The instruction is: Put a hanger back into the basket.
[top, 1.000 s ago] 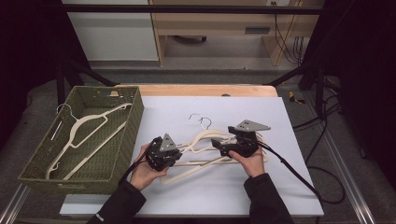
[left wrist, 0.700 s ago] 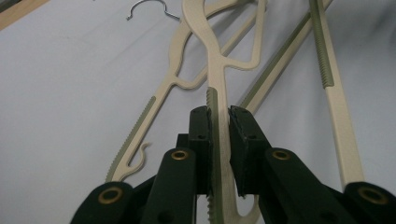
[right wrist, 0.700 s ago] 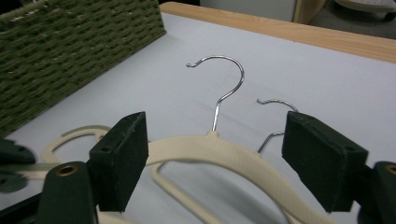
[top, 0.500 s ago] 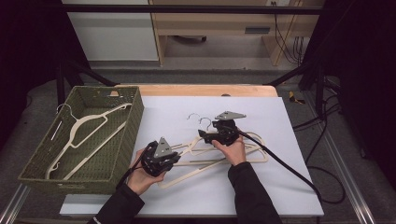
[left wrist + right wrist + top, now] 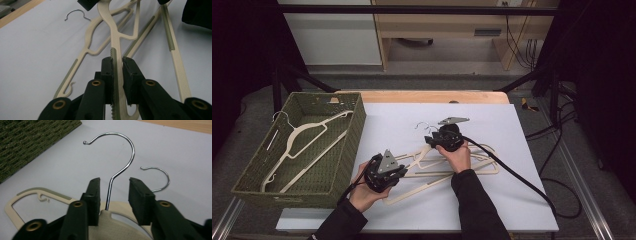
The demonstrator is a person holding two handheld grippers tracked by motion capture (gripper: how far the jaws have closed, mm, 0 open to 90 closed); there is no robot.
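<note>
My right gripper (image 5: 432, 139) has moved in from the pile's right end since a second ago and now sits at the top hanger (image 5: 117, 37)'s neck. Its jaws have just been closing around the wire hook (image 5: 117, 157); they look not quite touching it. My left gripper (image 5: 398, 172) hasn't shifted, pinching that hanger's arm. A second hanger (image 5: 87, 47) lies beneath.

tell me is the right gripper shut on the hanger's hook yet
Not yet. The right gripper has just been closing, but gaps remain on both sides of the metal hook standing between its jaws.
</note>
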